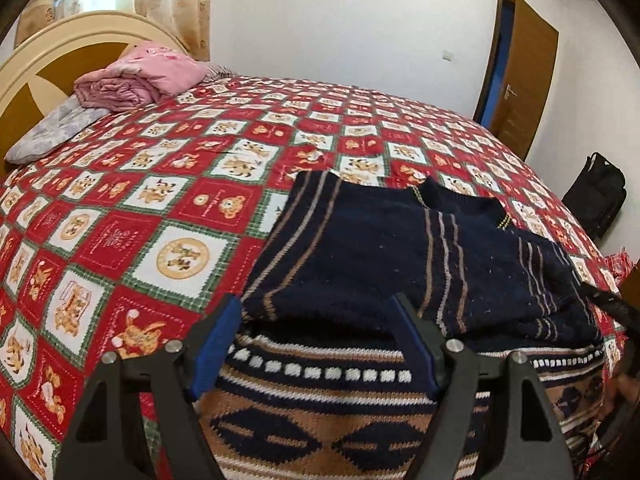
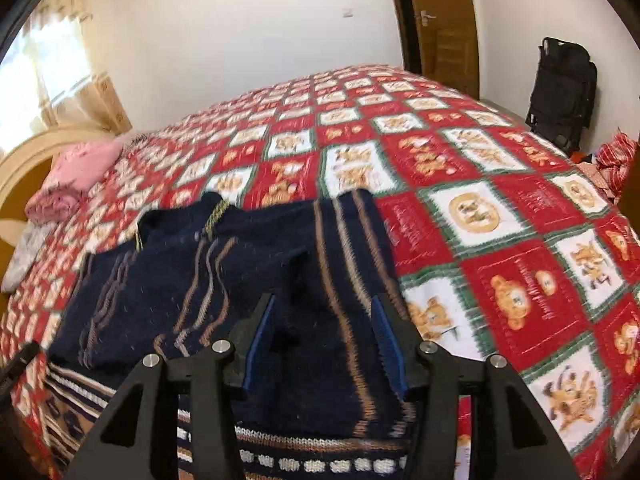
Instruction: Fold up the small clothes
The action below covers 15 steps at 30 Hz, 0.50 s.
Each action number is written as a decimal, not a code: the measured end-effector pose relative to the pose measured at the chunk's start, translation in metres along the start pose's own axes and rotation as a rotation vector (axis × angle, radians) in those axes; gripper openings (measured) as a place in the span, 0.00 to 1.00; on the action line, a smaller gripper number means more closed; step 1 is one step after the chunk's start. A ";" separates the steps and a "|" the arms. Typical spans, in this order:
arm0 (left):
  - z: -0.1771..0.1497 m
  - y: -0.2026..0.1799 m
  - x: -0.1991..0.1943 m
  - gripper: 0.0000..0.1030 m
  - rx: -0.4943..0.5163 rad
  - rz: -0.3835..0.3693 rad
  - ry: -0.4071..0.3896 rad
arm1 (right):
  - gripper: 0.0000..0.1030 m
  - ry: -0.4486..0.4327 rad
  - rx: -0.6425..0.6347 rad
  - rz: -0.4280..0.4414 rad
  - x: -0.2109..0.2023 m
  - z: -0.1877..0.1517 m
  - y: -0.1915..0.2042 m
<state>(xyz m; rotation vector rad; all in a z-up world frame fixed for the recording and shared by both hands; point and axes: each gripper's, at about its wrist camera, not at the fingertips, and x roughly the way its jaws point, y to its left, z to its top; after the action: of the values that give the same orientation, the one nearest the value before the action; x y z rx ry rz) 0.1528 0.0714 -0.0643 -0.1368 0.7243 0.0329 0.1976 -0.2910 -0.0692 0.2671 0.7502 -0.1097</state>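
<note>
Sweater (image 1: 360, 248) in the left wrist view: dark navy knit, partly folded, on the bed (image 1: 168, 184) near its front edge. Thin tan and grey stripes run across the folded panels; neckline (image 1: 460, 200) has a fine yellow trim. Lower band is a coarser knit — white dots on navy, then tan with navy diamond shapes. Left gripper (image 1: 316, 344) sits low over that band at the sweater's near-left part, jaws apart, blue ribbed pads (image 1: 216, 344) on black fingers, nothing between them. Bedspread is a quilted red/white check with bear prints and green borders. Pink blanket (image 1: 136, 80) folded at the cream curved headboard (image 1: 60, 52), grey pillow (image 1: 52, 132) beside it. Wooden door (image 1: 524, 76) ajar, black bag (image 1: 600, 196) on the floor.

Right wrist view is motion-blurred. Same sweater (image 2: 224, 276), sleeves folded in over the body, stripes smeared. Right gripper (image 2: 324, 344) is over the sweater's near-right part — jaws apart, empty. Whether the pads touch the knit: cannot tell. Red striped cloth (image 2: 616, 160) at the far right edge.
</note>
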 end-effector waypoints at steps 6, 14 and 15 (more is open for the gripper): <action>0.007 -0.028 0.012 0.76 0.048 -0.014 0.008 | 0.49 0.102 0.009 0.080 0.040 0.023 0.013; 0.007 -0.061 0.029 0.76 0.164 0.066 0.027 | 0.16 0.078 -0.209 -0.020 0.067 0.024 0.053; 0.007 -0.063 0.032 0.76 0.174 0.078 0.026 | 0.16 0.054 -0.205 -0.054 0.067 0.029 0.050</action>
<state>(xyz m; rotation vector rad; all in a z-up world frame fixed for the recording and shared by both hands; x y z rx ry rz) 0.1857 0.0095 -0.0733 0.0575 0.7547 0.0420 0.2750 -0.2512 -0.0846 0.0549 0.8165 -0.0760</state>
